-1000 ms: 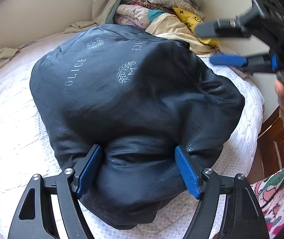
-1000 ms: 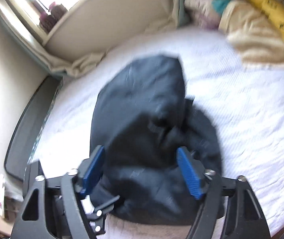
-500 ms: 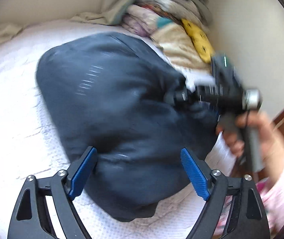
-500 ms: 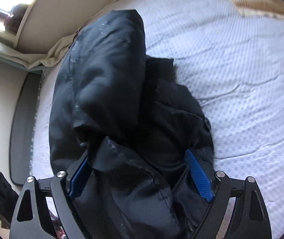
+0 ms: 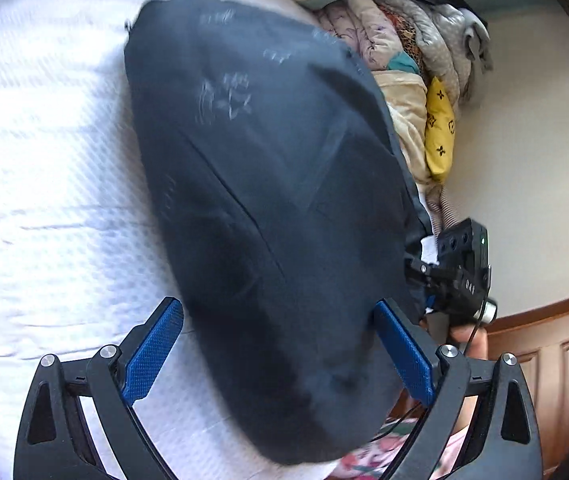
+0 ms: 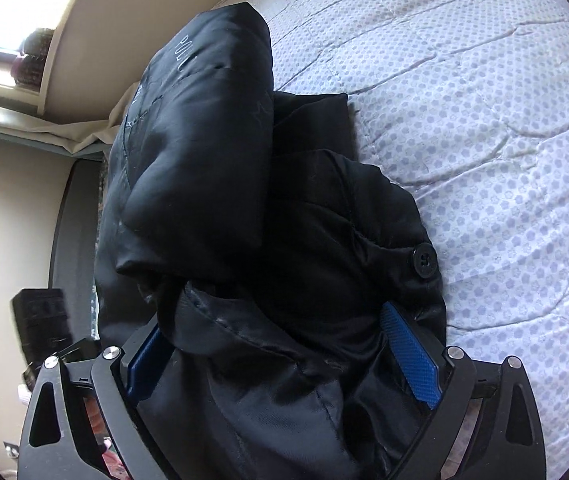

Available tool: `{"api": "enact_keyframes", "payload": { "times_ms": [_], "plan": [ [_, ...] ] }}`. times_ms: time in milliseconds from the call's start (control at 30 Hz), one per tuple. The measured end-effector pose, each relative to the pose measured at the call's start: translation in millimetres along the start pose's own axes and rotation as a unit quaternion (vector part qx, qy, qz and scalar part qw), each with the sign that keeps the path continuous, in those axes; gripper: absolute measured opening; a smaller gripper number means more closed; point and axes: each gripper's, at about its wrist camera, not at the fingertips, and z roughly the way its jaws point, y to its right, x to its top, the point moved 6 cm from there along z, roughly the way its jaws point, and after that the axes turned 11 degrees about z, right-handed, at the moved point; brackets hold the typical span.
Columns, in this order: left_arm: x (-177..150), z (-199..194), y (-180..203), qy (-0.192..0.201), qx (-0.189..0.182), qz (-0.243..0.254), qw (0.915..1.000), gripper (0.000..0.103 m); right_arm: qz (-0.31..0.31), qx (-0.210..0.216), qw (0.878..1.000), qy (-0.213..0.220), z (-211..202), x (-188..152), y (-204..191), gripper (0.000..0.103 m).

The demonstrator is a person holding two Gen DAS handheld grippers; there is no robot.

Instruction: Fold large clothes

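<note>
A dark navy padded jacket (image 5: 276, 184) with pale printed lettering lies folded in a bundle on the white quilted bedspread (image 5: 44, 160). My left gripper (image 5: 278, 344) straddles its near end, jaws opening wide. The left pad stands clear over the bedspread and the right pad sits at the jacket's edge. The black housing of my right gripper (image 5: 460, 272) shows at the jacket's right side, held by a hand. In the right wrist view the jacket (image 6: 212, 152) is bunched, a button (image 6: 424, 260) showing. My right gripper (image 6: 280, 344) is low over it, jaws opening, with loose fabric filling the gap.
A pile of folded bedding and clothes (image 5: 404, 52) with a yellow cushion (image 5: 440, 132) lies against the wall beyond the jacket. Wooden panelling (image 5: 544, 360) runs at the right. A window sill with a plant (image 6: 32, 60) and a dark board (image 6: 72, 240) flank the bed.
Both pairs of jaws have spread wider. The left view has rolled and shifted along the jacket. The right gripper has come down onto the jacket's bunched edge.
</note>
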Motion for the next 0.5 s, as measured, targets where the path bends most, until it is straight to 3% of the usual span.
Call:
{"api": "enact_keyframes", "payload": {
  "times_ms": [333,500],
  "plan": [
    [1,23,5,0.039,-0.011,-0.012,0.9991,0.101,-0.005,0.028,1.0,-0.007,6,-3,11,0.097],
    [5,17,16,0.067,-0.002,0.014,0.9977,0.079,-0.006,0.039,0.999,-0.008,6,-6,8,0.094]
  ]
}}
